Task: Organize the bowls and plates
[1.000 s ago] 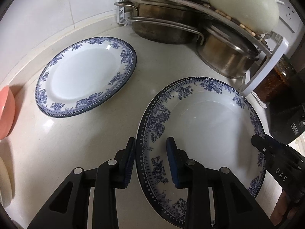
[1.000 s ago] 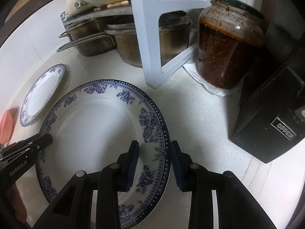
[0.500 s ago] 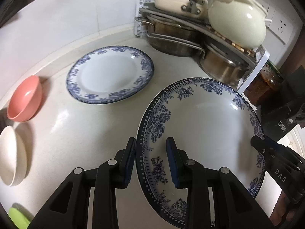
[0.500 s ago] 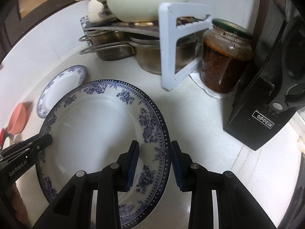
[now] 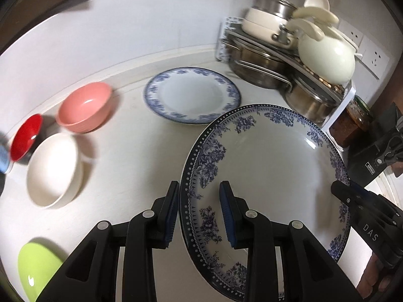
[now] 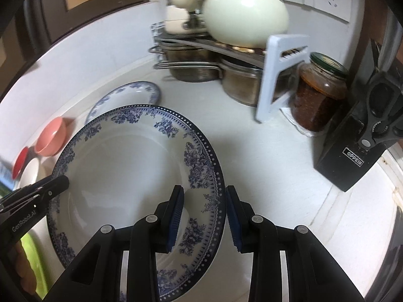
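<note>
The large plate (image 5: pixel 267 176) hangs above the desk (image 5: pixel 121 176), its opposite rims grasped by the left gripper (image 5: pixel 199 211) and right gripper (image 6: pixel 204 214) jaws; the smaller plate (image 5: pixel 191 95) lies ahead-left, nearer the left hand's side.

The large plate (image 5: pixel 272 176) is held above the worktop (image 5: pixel 131 181), its left rim between the left tongs (image 5: pixel 199 214) and its right rim between the right tongs (image 6: pixel 204 216). Behind it a smaller plate (image 5: pixel 191 95) is laid flat, with the pot rack (image 5: pixel 289 60) behind and to the right. Well left of the large plate, four bowls (image 5: pixel 84 107) are clustered, and a jar (image 6: pixel 318 98) and a knife block (image 6: pixel 352 156) are set to its right.
</note>
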Tool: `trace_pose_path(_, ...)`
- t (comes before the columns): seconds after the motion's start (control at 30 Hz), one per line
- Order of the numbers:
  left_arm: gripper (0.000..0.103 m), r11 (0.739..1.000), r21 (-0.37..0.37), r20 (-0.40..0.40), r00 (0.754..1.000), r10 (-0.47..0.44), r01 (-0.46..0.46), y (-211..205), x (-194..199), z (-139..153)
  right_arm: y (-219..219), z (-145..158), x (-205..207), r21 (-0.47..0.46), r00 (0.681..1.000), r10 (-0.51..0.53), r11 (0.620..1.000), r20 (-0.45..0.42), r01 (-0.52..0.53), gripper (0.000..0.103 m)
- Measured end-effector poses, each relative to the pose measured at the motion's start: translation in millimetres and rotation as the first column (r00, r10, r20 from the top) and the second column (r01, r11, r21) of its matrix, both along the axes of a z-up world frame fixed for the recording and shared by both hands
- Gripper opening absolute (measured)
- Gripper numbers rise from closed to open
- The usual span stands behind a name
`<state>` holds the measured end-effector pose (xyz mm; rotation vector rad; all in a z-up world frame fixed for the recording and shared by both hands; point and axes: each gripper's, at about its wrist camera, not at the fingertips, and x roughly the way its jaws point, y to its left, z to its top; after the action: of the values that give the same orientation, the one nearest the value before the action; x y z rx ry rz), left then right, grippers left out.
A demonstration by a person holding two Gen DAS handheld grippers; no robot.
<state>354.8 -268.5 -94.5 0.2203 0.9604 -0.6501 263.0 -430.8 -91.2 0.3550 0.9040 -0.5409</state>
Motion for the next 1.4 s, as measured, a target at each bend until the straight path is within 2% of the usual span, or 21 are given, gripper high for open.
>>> trace_pose_path(0.4, 0.032, 0.992, -0.017, 0.029, 0.992, 0.126, -0.125, 84, -6, 15, 66, 14, 12, -0.008, 0.992, 0.126, 0.992, 0.025, -0.126, 0.035)
trace_pose_path(0.7, 0.032, 0.975, -0.028, 0.043, 0.974, 0.223, -0.222, 150, -11, 23, 114, 21, 21, -0.014, 0.974, 0.222, 0.975, 0.038, -0.222, 0.035)
trace_pose_path(1.1, 0.032, 0.938, -0.029, 0.032, 0.938, 0.345, -0.345, 230, -16, 20, 177, 22, 37, -0.013, 0.937, 0.349, 0.937, 0.033, -0.349, 0.035)
trace_pose_path(1.4, 0.032, 0.897, -0.012, 0.028, 0.897, 0.442, -0.442, 284, -17, 16, 223, 19, 54, 0.0, 0.898, 0.44, 0.898, 0.029, -0.44, 0.035)
